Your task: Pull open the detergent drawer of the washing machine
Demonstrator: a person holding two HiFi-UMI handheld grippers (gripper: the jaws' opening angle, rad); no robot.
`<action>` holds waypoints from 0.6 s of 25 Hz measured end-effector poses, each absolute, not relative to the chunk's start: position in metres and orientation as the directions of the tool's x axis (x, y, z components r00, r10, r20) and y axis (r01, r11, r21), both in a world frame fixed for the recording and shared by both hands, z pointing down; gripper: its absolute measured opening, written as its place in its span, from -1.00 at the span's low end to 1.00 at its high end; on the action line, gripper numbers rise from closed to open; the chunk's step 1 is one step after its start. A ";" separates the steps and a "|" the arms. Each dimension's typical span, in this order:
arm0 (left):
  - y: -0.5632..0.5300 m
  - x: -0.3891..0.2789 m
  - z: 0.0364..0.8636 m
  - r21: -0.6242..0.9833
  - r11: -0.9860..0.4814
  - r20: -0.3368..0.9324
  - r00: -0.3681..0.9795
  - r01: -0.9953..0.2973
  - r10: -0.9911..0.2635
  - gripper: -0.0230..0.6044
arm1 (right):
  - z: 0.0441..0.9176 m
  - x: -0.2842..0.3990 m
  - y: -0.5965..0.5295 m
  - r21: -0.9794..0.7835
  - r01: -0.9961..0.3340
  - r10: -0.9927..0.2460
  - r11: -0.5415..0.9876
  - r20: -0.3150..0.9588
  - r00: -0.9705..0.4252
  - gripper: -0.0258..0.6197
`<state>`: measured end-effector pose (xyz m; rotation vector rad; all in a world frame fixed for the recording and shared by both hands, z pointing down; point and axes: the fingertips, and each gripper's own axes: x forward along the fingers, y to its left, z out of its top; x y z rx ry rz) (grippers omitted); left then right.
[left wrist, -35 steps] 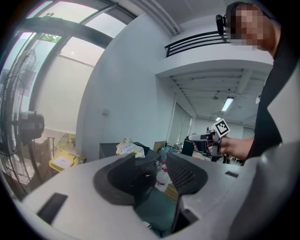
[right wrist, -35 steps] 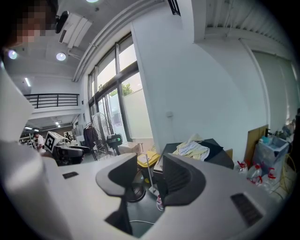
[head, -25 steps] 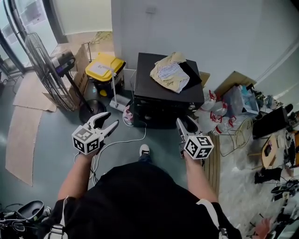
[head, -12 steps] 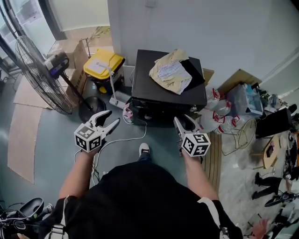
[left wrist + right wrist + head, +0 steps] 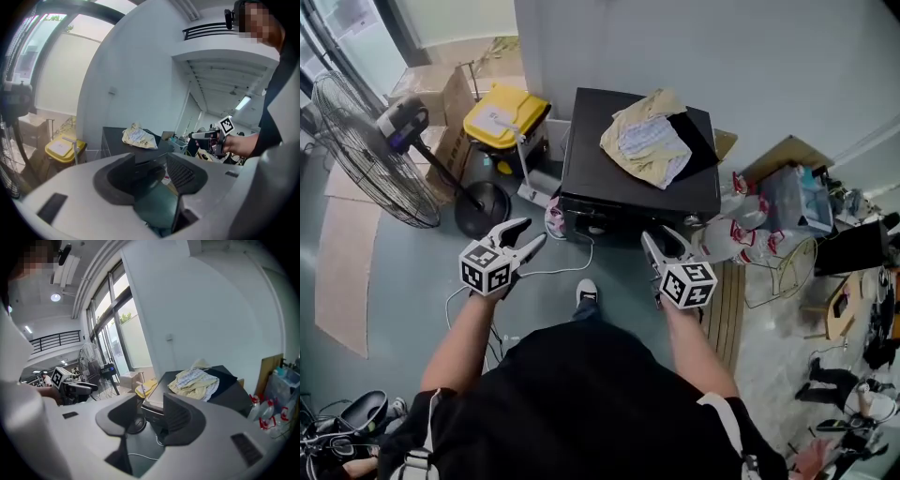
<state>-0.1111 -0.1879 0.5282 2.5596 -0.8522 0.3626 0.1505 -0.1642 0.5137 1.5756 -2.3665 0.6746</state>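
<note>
Washer front faces you. Your L gripper & R gripper: jaws wide apart, empty, not touching it.

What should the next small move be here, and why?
Probably ease the right gripper forward and down toward the upper front of the washing machine. Both it and the left gripper are open, empty and short of the machine's front, so nothing touches the drawer yet. The right gripper view already frames that upper front edge between its jaws.
</note>
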 end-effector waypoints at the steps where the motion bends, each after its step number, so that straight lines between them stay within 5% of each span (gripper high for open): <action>1: -0.191 -0.109 0.533 0.307 -0.723 0.373 0.777 -0.618 -0.506 -0.23 | 0.519 0.151 -0.167 -0.254 -0.912 -0.807 0.321 0.431 -0.404 -0.37; 15: -0.231 -0.099 0.604 0.349 -0.678 0.458 0.749 -0.647 -0.478 -0.23 | 0.595 0.143 -0.203 -0.234 -0.897 -0.705 0.376 0.555 -0.441 -0.37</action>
